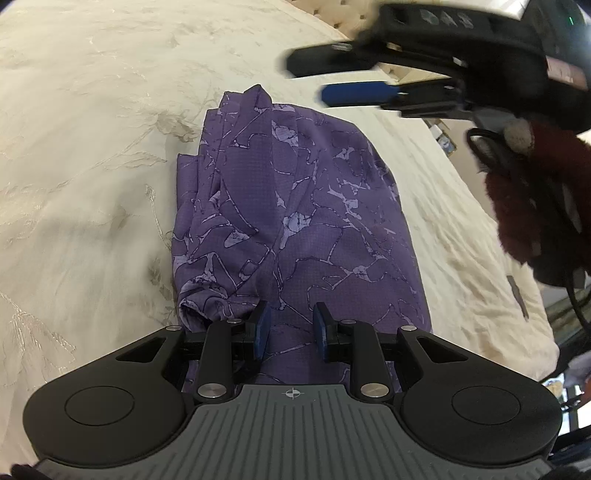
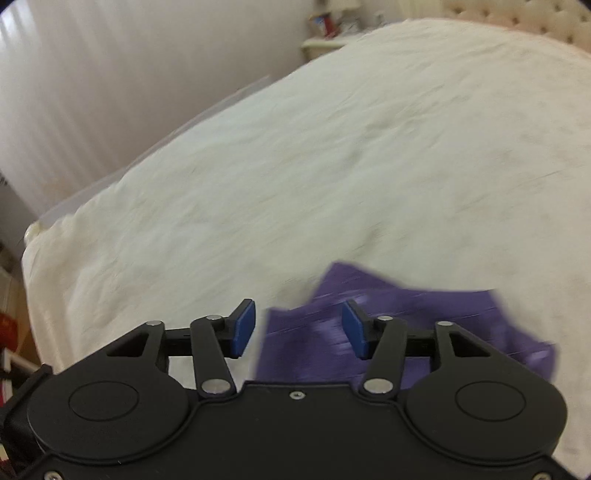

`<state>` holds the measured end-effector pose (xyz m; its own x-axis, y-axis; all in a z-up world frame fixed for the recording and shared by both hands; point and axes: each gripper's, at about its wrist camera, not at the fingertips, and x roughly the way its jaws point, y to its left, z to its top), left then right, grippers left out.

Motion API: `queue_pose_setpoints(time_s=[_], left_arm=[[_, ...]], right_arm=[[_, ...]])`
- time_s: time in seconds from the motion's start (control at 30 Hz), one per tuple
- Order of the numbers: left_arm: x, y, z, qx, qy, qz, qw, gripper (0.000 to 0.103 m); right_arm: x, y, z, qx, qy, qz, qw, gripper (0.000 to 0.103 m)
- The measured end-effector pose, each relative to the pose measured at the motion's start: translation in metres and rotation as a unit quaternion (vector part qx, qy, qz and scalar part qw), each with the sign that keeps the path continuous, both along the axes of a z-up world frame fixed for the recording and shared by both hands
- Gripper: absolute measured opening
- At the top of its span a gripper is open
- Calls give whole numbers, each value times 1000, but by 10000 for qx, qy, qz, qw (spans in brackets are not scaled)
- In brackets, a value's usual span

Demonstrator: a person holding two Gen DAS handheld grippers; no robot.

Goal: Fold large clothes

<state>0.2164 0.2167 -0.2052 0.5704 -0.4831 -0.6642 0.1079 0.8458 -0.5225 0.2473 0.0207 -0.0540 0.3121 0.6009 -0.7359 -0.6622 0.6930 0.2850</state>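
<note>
A purple patterned garment (image 1: 295, 221) lies folded into a long narrow stack on the cream bedspread (image 1: 81, 166). My left gripper (image 1: 291, 332) is open and empty, just above the garment's near end. My right gripper (image 1: 325, 79) shows blurred at the upper right of the left wrist view, open, above the bed beyond the garment's far end. In the right wrist view the right gripper (image 2: 298, 328) is open and empty, with the blurred purple garment (image 2: 424, 321) below and to its right.
A tufted cream headboard (image 2: 524, 18) stands at the far end of the bed. A bedside table (image 2: 325, 42) with small items stands by a pale curtain (image 2: 110, 74). The bed's edge (image 1: 524, 295) runs along the right.
</note>
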Motion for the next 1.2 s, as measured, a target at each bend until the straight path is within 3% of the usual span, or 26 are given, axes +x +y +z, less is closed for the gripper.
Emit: queue_pose_setpoints(time_s=[0.13,0.17,0.2,0.23,0.4,0.5,0.63,0.67,0.7,0.77,0.87,0.9,0.97,1.2], left_arm=[[-1,0,-1,-8,-36,-7,10000,25],[-1,0,-1,-19,-44,3,10000,25],[-2,1,-2,-29,-48,16,10000,25],[-3,1,-2,-38,-63,31,10000,25],[-11,3,-6,-95,-47,157,9998,25],[-15,4,-9,-96,12,190,9998,25],[-11,6,-6,-136,98,131,9998,25],[-10,7,-5,-191,123,100,9997,28],[-10,9,-3,-274,124,79,9995,33],[-10,16,3,-502,93,60,9987,48],[-12,26,15,-715,-40,90,9974,71],[-12,28,19,-739,-83,117,9972,79],[-10,31,23,-758,-111,146,9970,84],[-4,31,23,-539,-14,268,9982,90]], right_arm=[[-7,36,-17,-629,13,24,9980,61],[-1,41,-24,-767,30,-24,9971,56],[1,44,-28,-842,55,-73,9964,16],[3,48,-30,-894,97,-121,9959,10],[30,44,-35,-665,517,-551,9949,9],[47,43,-58,-572,1013,-787,9901,10],[48,32,-64,-242,1145,-881,9892,26],[46,23,-59,-19,1123,-941,9892,42],[43,13,-51,211,1069,-986,9891,57],[37,-12,-33,694,922,-1048,9878,74],[28,-60,-12,1103,666,-1320,9828,83],[25,-77,-8,1150,595,-1460,9808,91],[23,-110,-7,1188,505,-1792,9753,101],[10,-207,-52,891,982,-2966,9457,101]])
